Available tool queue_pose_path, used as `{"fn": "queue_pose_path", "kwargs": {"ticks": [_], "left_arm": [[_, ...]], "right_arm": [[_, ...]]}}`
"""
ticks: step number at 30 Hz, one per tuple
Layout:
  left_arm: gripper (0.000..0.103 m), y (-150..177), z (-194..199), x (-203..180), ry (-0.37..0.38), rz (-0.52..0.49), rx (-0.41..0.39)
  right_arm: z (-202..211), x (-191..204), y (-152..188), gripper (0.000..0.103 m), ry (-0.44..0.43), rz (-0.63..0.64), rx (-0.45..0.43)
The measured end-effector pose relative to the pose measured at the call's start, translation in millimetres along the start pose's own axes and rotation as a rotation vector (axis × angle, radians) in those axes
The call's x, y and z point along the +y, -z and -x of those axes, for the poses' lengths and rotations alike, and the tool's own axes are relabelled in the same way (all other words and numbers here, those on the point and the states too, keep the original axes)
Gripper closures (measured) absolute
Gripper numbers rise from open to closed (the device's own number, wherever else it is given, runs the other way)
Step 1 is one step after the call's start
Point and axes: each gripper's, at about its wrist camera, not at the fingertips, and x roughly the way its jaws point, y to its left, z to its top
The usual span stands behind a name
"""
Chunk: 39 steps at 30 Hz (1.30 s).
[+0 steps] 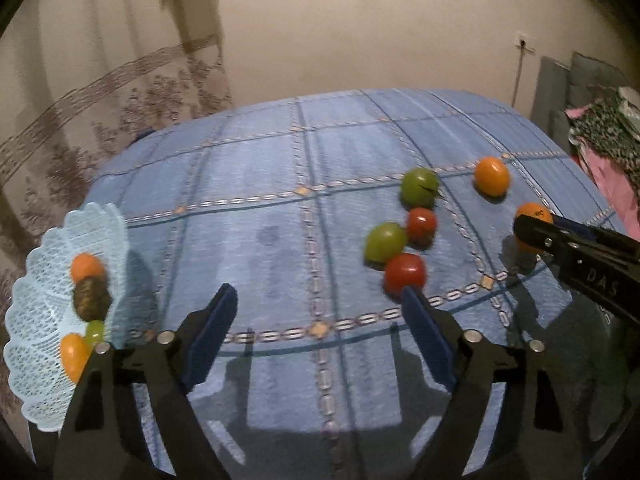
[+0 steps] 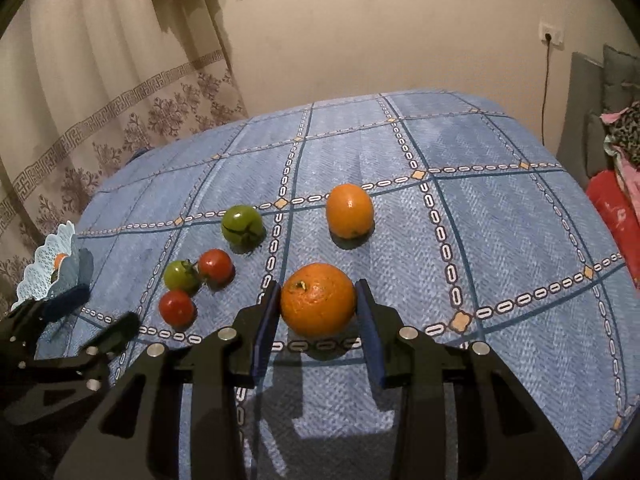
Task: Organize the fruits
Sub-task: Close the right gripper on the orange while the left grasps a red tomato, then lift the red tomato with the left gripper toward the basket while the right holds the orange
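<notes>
Fruits (image 1: pixel 86 304) in lace basket (image 1: pixel 36 360); left tool (image 1: pixel 318 304) apart; right tool (image 2: pixel 318 296) straddling orange (image 2: pixel 318 300).

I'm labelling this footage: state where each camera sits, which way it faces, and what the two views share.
Left wrist: on the left tool, facing across the blue tablecloth; open fingers empty, basket at left, right tool entering.
Right wrist: on the right tool, fingers flanking the near orange; left tool at lower left.
Shared: tomatoes, oranges, basket.
</notes>
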Motion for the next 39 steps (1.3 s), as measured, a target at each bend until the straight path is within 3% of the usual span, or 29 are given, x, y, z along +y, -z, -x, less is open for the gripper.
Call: {"fn": "queue_pose_path", "kwargs": {"ticks": [4, 12, 24, 30, 33, 39], "left_arm": [[0.020, -1, -7, -12, 0.009, -0.025, 0.009], [0.036, -6, -24, -27, 0.042, -0.037, 0.030], [0.072, -5, -31, -27, 0.168, 0.003, 0.005], [0.074, -2, -30, -20, 0.163, 0.033, 0.012], [0.074, 0, -27, -16, 0.156, 0.046, 0.016], [0.074, 3, -20, -11, 0.127, 0.061, 0.007]], "right_arm": [[-3, -1, 1, 0.065, -0.005, -0.006, 0.008], [-6, -4, 5, 0.065, -0.009, -0.019, 0.022], [-13, 0, 5, 0.064, -0.002, -0.017, 0.026], [-14, -1, 6, 0.063, -0.004, -0.023, 0.025], [-13, -3, 6, 0.053, -0.003, -0.026, 0.017], [-11, -2, 8, 0.053, -0.005, -0.016, 0.014]]}}
